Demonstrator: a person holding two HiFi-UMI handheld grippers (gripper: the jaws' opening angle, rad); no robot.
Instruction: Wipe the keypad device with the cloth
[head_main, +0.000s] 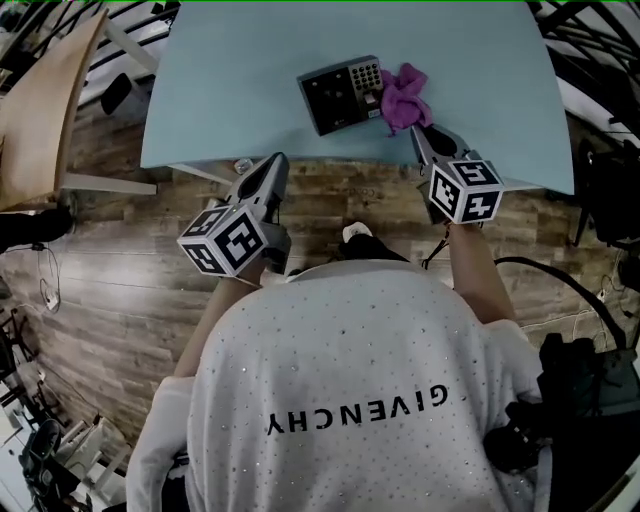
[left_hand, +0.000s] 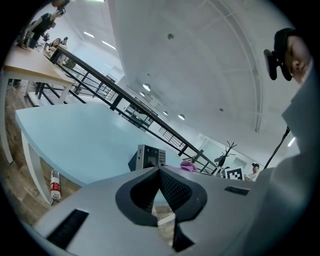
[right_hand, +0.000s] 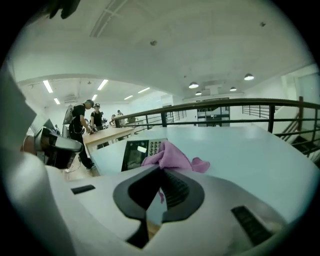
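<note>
Shirt: white and speckled, seen nearest in the head view.
Floor: wood planks are seen below both grippers and beside the desk.
Left gripper: it is held over the floor, just short of the desk's near edge. Its jaws are pressed together, and nothing is caught between them in the left gripper view.
Right gripper: it is held at the desk's near edge. Its jaws are closed on the near end of the cloth, and a pink strand is seen in the gap behind the tips.
Cloth: pink and bunched, it is set on the desk and touches the right side of the keypad device.
Keypad device: dark, with a screen and a block of keys. It is set on the desk near the front edge, just left of the cloth.
Desk: pale blue.
Railing: a dark one is seen beyond the desk.
</note>
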